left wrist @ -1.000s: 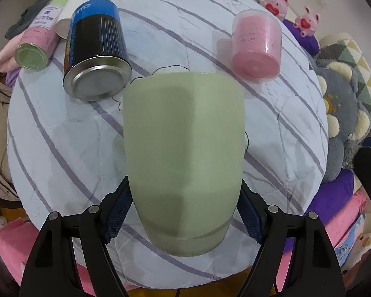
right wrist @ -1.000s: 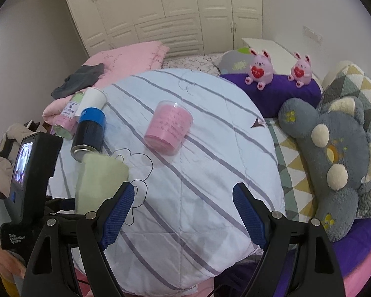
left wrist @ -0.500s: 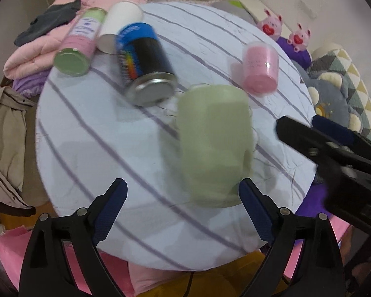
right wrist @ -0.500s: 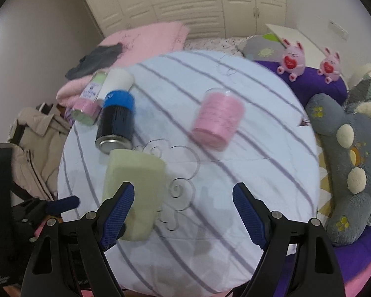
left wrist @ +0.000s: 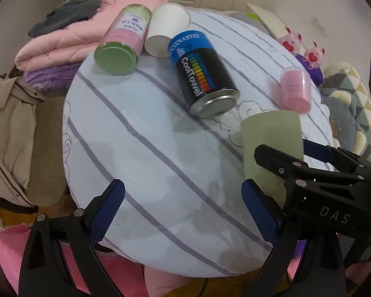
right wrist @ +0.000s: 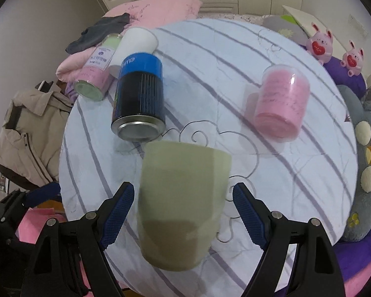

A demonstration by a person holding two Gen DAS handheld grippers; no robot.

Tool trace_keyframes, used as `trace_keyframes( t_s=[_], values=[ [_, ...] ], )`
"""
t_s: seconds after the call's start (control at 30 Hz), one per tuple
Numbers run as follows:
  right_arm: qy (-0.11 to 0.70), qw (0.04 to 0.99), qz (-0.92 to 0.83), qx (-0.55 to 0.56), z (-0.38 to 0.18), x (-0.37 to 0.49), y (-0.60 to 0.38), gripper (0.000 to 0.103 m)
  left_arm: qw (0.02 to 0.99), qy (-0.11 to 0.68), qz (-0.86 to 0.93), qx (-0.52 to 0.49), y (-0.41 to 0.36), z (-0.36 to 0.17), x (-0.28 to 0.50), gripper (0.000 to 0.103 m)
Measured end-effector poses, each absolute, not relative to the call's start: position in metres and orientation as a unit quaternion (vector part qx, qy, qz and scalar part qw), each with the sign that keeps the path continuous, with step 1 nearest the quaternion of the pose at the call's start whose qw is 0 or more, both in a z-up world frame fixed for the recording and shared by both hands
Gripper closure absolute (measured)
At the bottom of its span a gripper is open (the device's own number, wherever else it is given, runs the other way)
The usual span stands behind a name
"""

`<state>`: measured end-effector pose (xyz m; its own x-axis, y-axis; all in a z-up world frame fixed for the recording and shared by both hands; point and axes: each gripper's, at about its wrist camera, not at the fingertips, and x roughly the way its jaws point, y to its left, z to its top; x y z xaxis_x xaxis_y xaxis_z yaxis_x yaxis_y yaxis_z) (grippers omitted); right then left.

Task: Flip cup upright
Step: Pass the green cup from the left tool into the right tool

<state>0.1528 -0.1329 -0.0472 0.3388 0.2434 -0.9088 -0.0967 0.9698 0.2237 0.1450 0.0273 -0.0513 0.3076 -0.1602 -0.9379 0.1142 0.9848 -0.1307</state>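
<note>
A pale green cup [right wrist: 183, 203] is being seen lying on its side on a round table covered with a striped white cloth [right wrist: 296, 148], its closed base turned toward the right wrist camera. The right gripper [right wrist: 183, 212] is being held with its jaws released, one blue pad at each flank of the cup; whether the pads are touching it cannot be told. At 11 o'clock from the cup, just beside it, a black and blue tin [right wrist: 139, 101] is lying on its side, metal end toward the camera. Farther out at 11 o'clock a white paper cup [right wrist: 136, 44] and a pink jar with a green lid [right wrist: 96, 69] are lying together at the table's rim. At 2 o'clock, well apart, a clear tub of pink material [right wrist: 282, 104] is resting tilted. A folded pink quilt [right wrist: 158, 7] is showing at 12 o'clock beyond the table, and a beige jacket [right wrist: 29, 133] at 9 o'clock. In the left wrist view, the left gripper [left wrist: 183, 210] is being held wide open over bare cloth, with the cup [left wrist: 272, 138] at its 2 o'clock, partly hidden behind the right gripper's black frame [left wrist: 321, 173]. Compared with a second ago, the cup is no longer being clamped by the left gripper, and the right gripper has been brought around it.
</note>
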Motion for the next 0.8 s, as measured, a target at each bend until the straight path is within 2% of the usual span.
trace_keyframes(
  t_s=[0.47, 0.8],
  values=[
    [0.604, 0.788, 0.090, 0.079, -0.077, 0.166, -0.126, 0.020, 0.802, 0.594, -0.064, 0.007, 0.035, -0.072, 0.158, 0.006],
    [0.581, 0.802, 0.116, 0.074, -0.065, 0.164, -0.129, 0.022, 0.802, 0.595, -0.060, 0.003, 0.037, -0.074, 0.162, 0.006]
  ],
)
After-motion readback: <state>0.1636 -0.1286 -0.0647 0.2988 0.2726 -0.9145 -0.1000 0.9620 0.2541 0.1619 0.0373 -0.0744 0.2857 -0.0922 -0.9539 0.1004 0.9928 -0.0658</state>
